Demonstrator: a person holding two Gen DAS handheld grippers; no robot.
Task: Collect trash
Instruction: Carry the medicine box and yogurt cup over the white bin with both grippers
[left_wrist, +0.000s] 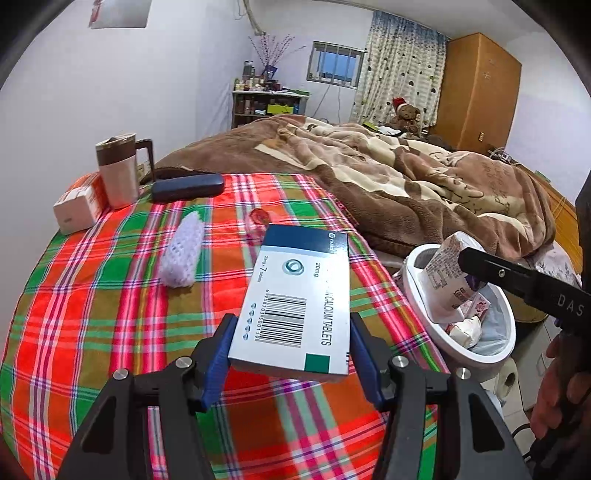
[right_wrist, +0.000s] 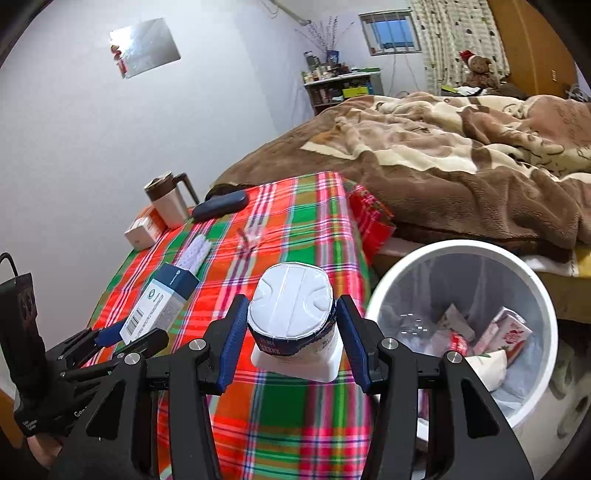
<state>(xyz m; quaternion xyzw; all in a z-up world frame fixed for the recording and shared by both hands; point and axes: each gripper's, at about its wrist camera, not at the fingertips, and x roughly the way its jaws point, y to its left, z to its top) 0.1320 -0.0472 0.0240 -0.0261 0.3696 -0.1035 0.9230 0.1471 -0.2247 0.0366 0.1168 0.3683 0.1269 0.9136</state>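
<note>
My left gripper (left_wrist: 291, 354) is shut on a white and dark blue tablet box (left_wrist: 295, 295), held tilted above the plaid table; the same box (right_wrist: 159, 306) shows at the left of the right wrist view. My right gripper (right_wrist: 291, 332) is shut on a white yoghurt cup (right_wrist: 291, 314) with a foil lid, its blue pads pressing both sides. In the left wrist view that cup (left_wrist: 443, 280) hangs over the white trash bin (left_wrist: 413, 295), with a right finger (left_wrist: 495, 271) across it. The bin (right_wrist: 461, 247) stands beside the table and holds several cartons and wrappers.
On the plaid tablecloth (left_wrist: 110, 295) lie a white foam net (left_wrist: 183, 254), a red wrapper (left_wrist: 260, 216), a dark glasses case (left_wrist: 188, 186), a lidded mug (left_wrist: 118, 170) and an orange and white box (left_wrist: 77, 206). A bed with a brown blanket (left_wrist: 406, 177) runs behind.
</note>
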